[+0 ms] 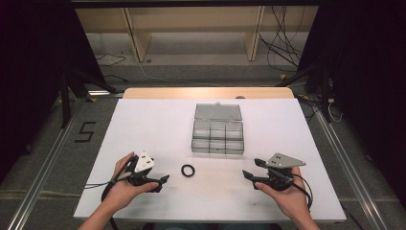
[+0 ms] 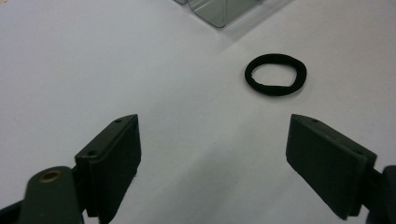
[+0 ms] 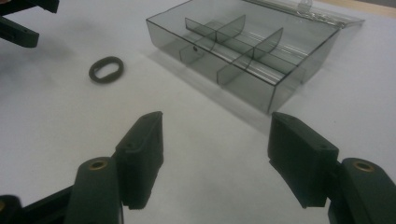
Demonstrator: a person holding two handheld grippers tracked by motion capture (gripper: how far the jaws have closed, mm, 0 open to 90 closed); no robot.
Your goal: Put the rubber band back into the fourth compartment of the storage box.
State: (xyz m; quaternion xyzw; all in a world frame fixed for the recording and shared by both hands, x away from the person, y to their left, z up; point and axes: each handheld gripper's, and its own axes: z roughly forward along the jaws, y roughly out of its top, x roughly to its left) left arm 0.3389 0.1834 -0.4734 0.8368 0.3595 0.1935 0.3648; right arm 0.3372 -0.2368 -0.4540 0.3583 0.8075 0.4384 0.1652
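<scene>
A black hair band (image 1: 188, 170) lies flat on the white table (image 1: 143, 129), between my two grippers. It also shows ahead and a little right of my jaws as a black ring (image 2: 275, 74) in the left gripper view, and far left as a small ring (image 3: 106, 69) in the right gripper view. A clear compartment box (image 1: 218, 135) with its lid folded back stands behind the band; its dividers (image 3: 233, 49) are empty. My left gripper (image 1: 161, 182) rests open left of the band. My right gripper (image 1: 253, 168) is open to the right, with nothing between its jaws.
The table's wooden far edge (image 1: 208, 92) lies behind the box. Beyond it are wooden shelf legs (image 1: 139, 38) and cables (image 1: 282, 43) on the floor. Dark stands flank the table. White surface surrounds the box on both sides.
</scene>
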